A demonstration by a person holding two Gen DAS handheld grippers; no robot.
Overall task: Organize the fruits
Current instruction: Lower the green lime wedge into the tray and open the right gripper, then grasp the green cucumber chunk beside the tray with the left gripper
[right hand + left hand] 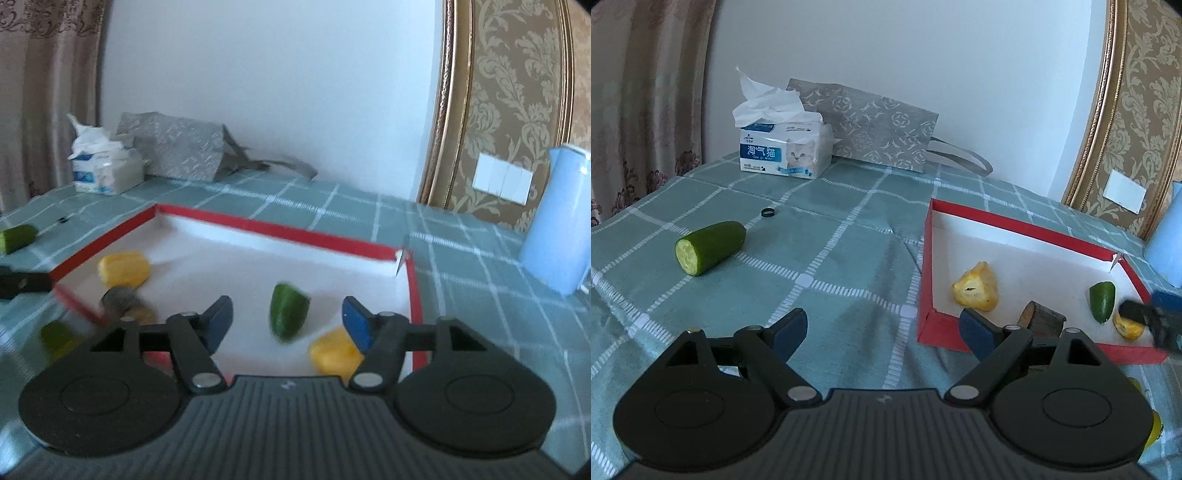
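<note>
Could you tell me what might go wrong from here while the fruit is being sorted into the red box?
1. The cucumber half lies on its rounded side on the tablecloth, so a nudge from the open left gripper might roll it away.
2. The right gripper hangs open low over the red box; it could knock the green piece there.

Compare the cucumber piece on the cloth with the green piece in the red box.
The cucumber piece on the cloth lies outside the red box; the green piece lies inside it. The cloth piece looks longer, with a pale flat cut face showing; the boxed one looks shorter and tapers to a point, with no cut face visible. Both have dark green skin, and no jaws hold either.
</note>
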